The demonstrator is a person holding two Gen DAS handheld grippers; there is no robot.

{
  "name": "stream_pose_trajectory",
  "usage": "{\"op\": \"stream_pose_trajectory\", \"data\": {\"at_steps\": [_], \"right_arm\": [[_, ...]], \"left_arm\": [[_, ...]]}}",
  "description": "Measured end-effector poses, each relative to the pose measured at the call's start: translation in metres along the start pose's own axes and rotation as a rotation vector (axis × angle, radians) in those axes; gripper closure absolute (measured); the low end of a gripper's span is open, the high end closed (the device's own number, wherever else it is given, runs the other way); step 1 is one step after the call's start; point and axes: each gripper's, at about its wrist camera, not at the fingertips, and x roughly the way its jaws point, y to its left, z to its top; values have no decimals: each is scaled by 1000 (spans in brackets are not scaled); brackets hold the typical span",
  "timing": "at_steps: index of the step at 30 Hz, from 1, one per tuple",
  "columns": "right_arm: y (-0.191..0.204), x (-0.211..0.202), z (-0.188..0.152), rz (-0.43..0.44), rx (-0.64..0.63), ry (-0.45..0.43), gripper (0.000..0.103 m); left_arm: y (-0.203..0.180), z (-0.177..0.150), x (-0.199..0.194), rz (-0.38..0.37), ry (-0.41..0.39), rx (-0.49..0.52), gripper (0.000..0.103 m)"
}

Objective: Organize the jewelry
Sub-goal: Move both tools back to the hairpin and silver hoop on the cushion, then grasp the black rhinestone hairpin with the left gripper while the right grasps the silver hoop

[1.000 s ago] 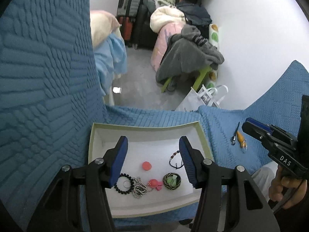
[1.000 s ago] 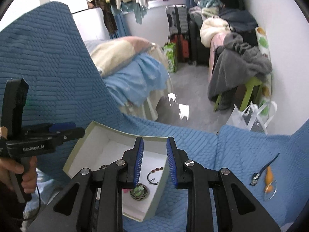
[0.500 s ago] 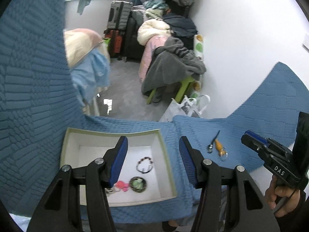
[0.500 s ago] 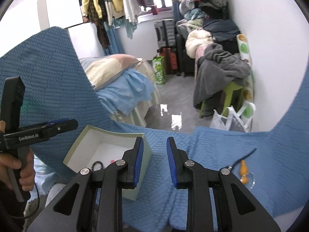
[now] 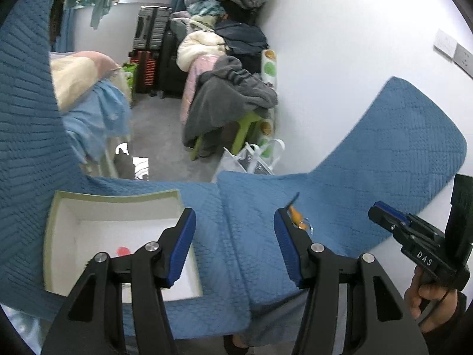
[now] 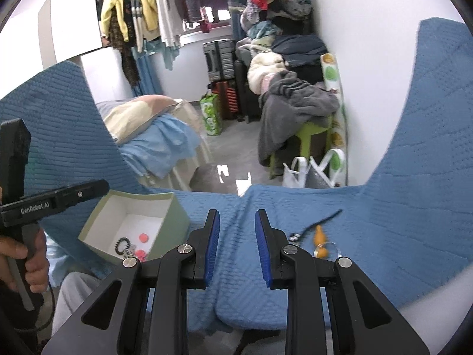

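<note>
Both grippers empty. Left gripper (image 5: 234, 244) jaws roughly half open, right gripper (image 6: 235, 245) jaws narrow with a clear gap, nothing between either pair.

Loose pieces on the blue quilted cover (image 6: 384, 222), ahead and right of the right gripper: small orange teardrop pendant on a thin clear ring (image 6: 320, 244), and a dark slim strap with a metal clasp (image 6: 313, 226) just beside it. In the left view, the pendant sits right at the left gripper's right fingertip.

Handling, my read: all light and small. Ring is thin and likely slippery; pinch the orange body instead. Strap is limp; take it at the clasp end. Soft cover gives, so press in shallow.

Pale green open cardboard box with white inside (image 6: 174, 210) sits left of the right gripper, holding a black bead bracelet (image 6: 122, 244) and pink round pieces (image 6: 143, 237). Box walls are tall, so drop in from above.

Open cover between box and pendant. Cover's far edge falls to the floor just beyond.
</note>
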Motion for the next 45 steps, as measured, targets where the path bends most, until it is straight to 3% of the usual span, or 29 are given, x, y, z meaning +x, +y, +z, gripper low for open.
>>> {"op": "stream_pose_trajectory", "data": {"at_steps": [11, 28, 37, 45], "right_arm": [[-45, -27, -26, -61, 47, 13, 81], [-115, -22, -52, -91, 151, 52, 81], [-159, 33, -59, -83, 175, 130, 81], [-178, 115, -70, 52, 215, 251, 81]], "left_arm": [[-45, -20, 27, -54, 52, 30, 47], [-87, -29, 90, -49, 155, 81, 47], [-95, -28, 159, -65, 236, 108, 48], [-98, -30, 236, -124, 301, 158, 52]]}}
